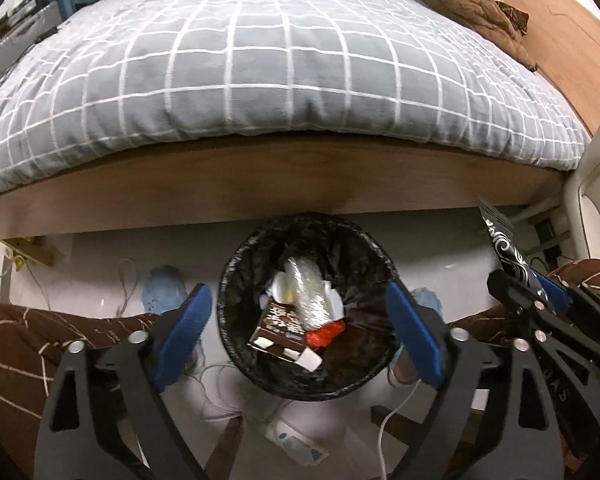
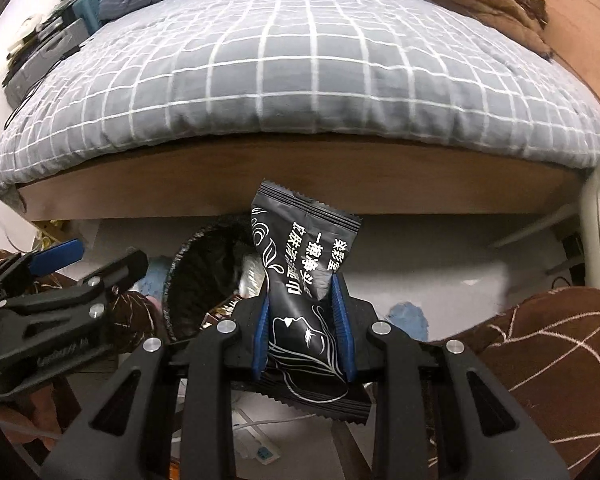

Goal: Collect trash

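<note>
From the left wrist, the left gripper [image 1: 300, 328] hangs with its blue pads spread wide and empty over the black-lined trash bin [image 1: 306, 304], which stands on the floor against the bed frame [image 1: 260, 184] and holds wrappers. From the right wrist, the right gripper [image 2: 303, 328] pinches a black wet-wipe packet [image 2: 300, 280] upright, just right of the bin [image 2: 196, 288].

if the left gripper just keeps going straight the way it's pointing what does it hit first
Most likely the trash inside the black-lined bin. The left gripper is open and empty, aimed into the bin's mouth, so the silver wrapper on top of the pile looks like first contact, though depth is hard to judge.
</note>
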